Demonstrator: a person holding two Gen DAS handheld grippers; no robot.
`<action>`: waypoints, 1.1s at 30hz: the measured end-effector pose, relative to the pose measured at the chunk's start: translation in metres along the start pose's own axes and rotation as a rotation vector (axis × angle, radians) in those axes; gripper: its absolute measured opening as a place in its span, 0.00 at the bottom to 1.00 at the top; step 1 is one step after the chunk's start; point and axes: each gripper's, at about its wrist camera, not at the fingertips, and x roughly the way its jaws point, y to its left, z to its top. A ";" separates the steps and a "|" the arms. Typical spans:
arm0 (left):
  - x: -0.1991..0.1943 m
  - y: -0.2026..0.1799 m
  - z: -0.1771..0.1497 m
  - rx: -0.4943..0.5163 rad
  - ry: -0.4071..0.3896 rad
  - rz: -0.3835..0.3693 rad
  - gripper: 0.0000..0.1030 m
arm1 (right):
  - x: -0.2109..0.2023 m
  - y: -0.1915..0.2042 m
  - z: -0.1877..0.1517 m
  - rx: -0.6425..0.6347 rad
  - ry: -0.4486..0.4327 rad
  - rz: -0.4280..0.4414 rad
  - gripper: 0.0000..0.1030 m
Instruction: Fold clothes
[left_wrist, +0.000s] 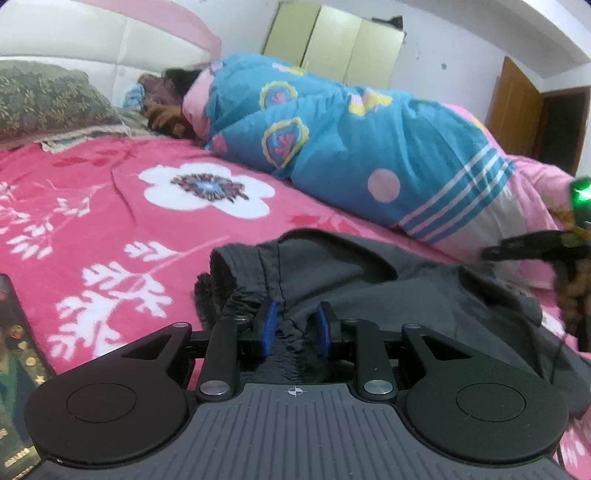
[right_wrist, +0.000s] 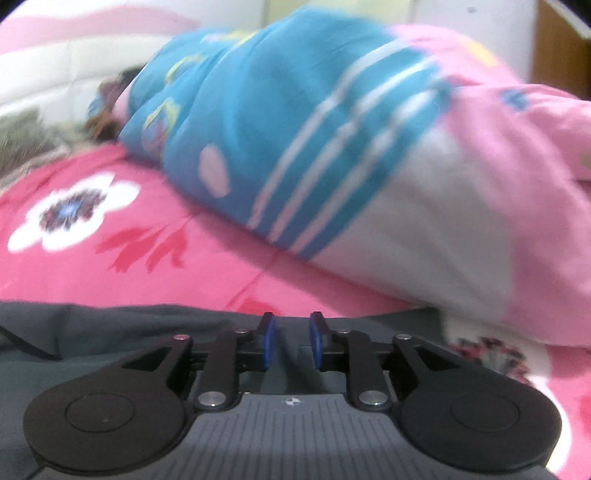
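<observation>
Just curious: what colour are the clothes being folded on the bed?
Dark grey, plain, no pattern: the garment shows best in the left wrist view.

No readable text, brand or number is shown in either view. A small crosshair mark is printed on the ribbed grey body of the left gripper (left_wrist: 294, 325), and the same mark is seen on the right gripper (right_wrist: 292, 338). Pale lettering is carried on the dark printed object (left_wrist: 16, 369) at the left edge of the left wrist view, low on its cover, but it is too blurred and cut off to be read
</observation>
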 end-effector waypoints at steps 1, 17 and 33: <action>-0.002 0.000 0.000 0.001 -0.015 0.003 0.26 | -0.011 -0.007 -0.002 0.013 -0.015 -0.011 0.26; -0.010 -0.027 0.021 0.096 -0.084 0.005 0.27 | -0.086 -0.086 -0.052 0.056 -0.027 -0.035 0.38; 0.025 -0.021 0.007 0.097 0.030 0.058 0.27 | -0.008 -0.033 -0.049 -0.356 -0.018 -0.062 0.01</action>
